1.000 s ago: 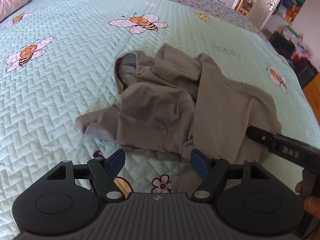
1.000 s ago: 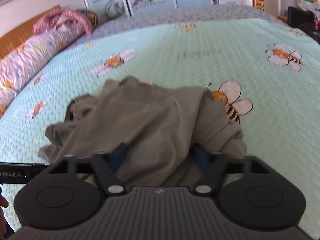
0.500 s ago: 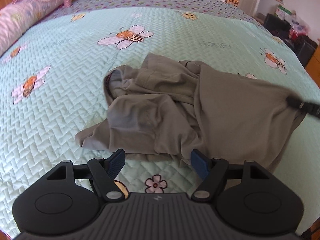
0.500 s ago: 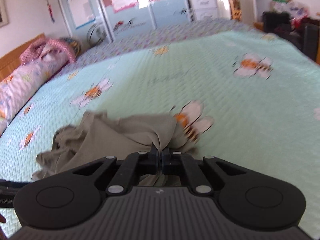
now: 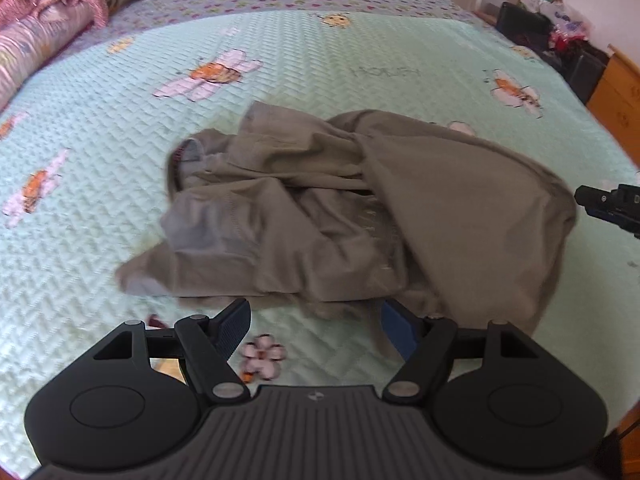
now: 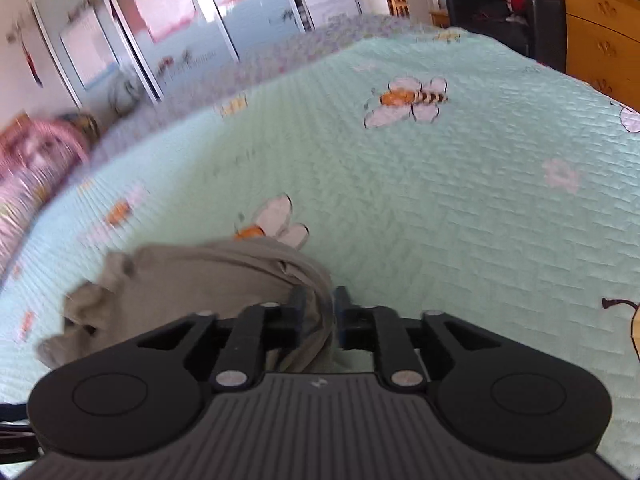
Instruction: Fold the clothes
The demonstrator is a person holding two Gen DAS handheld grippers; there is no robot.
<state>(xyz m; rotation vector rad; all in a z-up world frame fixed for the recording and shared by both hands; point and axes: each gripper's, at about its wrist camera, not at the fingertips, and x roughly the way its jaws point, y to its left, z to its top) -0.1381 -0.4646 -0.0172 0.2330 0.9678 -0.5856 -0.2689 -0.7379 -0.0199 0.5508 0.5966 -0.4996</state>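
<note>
A crumpled grey-brown garment [image 5: 320, 208] lies in a heap on the mint bee-print bedspread [image 5: 100, 128]. My left gripper [image 5: 316, 324] hovers at the heap's near edge, open wide, with only bedspread and a flower print between its fingers; the garment's hem brushes past the right blue pad. My right gripper [image 6: 320, 304] reaches in from the right side of the left wrist view [image 5: 608, 204], at the garment's far right edge. Its jaws are opening, with a loose fold of the garment [image 6: 208, 280] running between them and a gap beside the right finger.
A pink patterned bolster [image 5: 36, 28] lies along the bed's left side. Wardrobe doors [image 6: 168, 28] stand behind the bed. A wooden dresser [image 6: 600, 28] and dark bags [image 5: 524, 24] crowd the right side. Bare bedspread stretches right of the garment.
The right gripper clamped the garment's edge and dragged it rightwards, spreading the cloth; its jaws have now parted again. The left gripper stayed open and drew back a little, rolling slightly.
</note>
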